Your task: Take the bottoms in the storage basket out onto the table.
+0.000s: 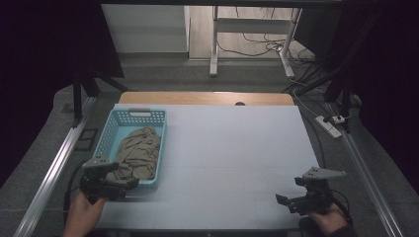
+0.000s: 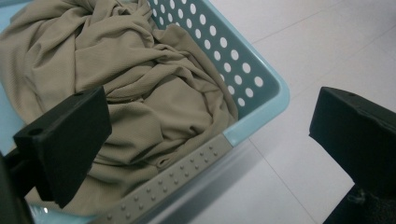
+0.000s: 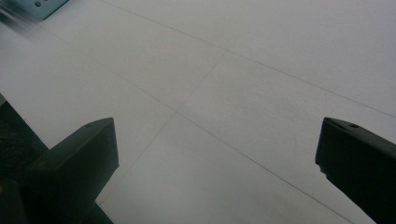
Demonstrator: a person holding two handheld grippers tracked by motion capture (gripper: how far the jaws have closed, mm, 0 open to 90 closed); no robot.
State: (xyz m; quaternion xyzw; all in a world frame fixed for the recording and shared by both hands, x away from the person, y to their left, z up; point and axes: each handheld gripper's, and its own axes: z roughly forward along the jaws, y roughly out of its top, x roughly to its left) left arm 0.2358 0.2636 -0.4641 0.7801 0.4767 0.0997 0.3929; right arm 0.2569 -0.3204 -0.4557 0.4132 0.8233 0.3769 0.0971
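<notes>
Looking down from the high view, I am seeing the left gripper [image 1: 129,183] hovering at the near end of the light blue basket [image 1: 111,129], which is sitting along the left edge of the white surface [image 1: 232,148]. The tan cloth [image 1: 137,154] is lying crumpled inside the basket, heaped toward its near end. In the left gripper view I am watching that gripper's jaws standing wide apart and gripping nothing: one jaw is hanging over the cloth inside the basket, the other is hanging outside over the bare surface, so the basket's near right corner and its grey studded handle strip [image 2: 173,179] are lying between them. I cannot tell whether the inner jaw is touching the fabric.

I am holding the right gripper [image 1: 289,202] near the front right corner of the surface, well apart from the basket. Its jaws are also spread wide with nothing between them, only bare white surface ahead in the right gripper view.
</notes>
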